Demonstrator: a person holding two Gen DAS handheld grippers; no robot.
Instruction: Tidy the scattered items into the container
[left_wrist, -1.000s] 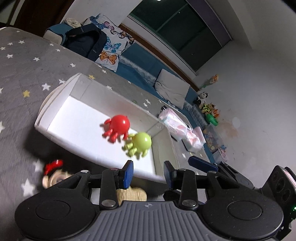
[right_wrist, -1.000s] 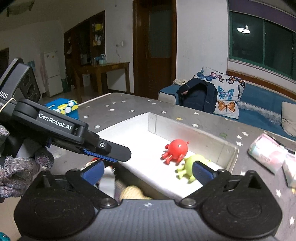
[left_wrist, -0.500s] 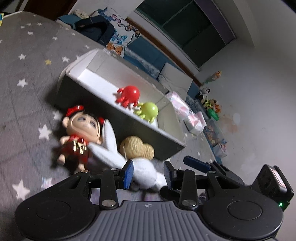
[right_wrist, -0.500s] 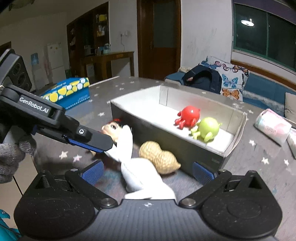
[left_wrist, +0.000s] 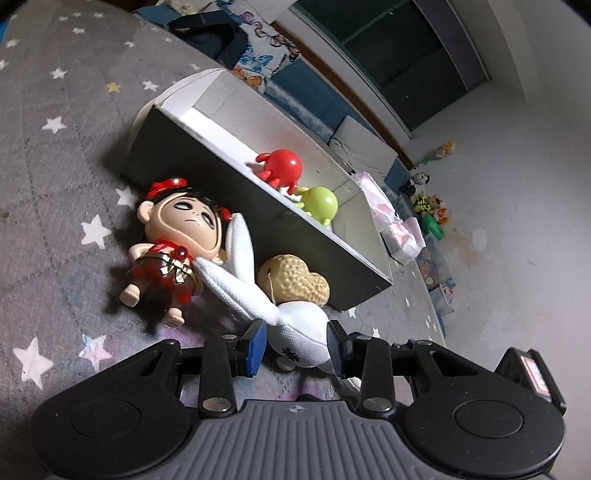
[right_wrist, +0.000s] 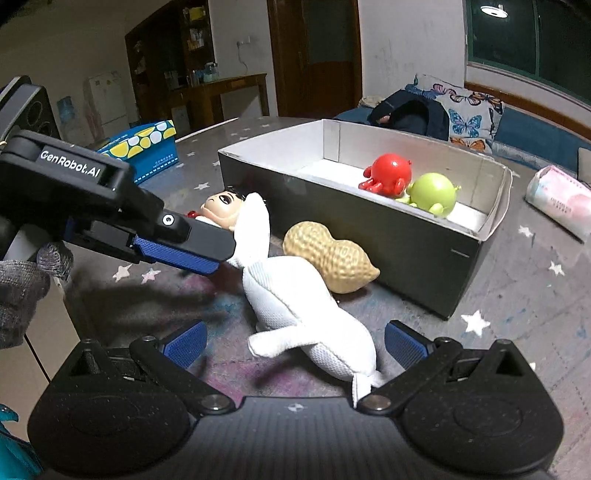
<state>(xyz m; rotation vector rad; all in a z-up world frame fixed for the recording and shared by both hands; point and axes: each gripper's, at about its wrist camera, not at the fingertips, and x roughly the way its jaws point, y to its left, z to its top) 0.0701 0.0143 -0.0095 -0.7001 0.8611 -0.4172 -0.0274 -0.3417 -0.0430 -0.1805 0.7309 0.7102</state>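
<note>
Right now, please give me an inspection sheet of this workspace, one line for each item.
Surface: grey star-print cloth, mostly bare.
Job's things: box holds red octopus toy and green octopus toy; doll, white plush and peanut toy lie outside it.
Clutter: tissue pack, blue carton.
Grippers: left gripper open around the plush; right gripper open over it.
Cables: nothing seen.
Surroundings: sofa, butterfly cushion, dark window.

Doll (left_wrist: 177, 236) and peanut (right_wrist: 332, 254) crowd the box wall (right_wrist: 369, 236) (box interior (right_wrist: 332, 166) open above).
</note>
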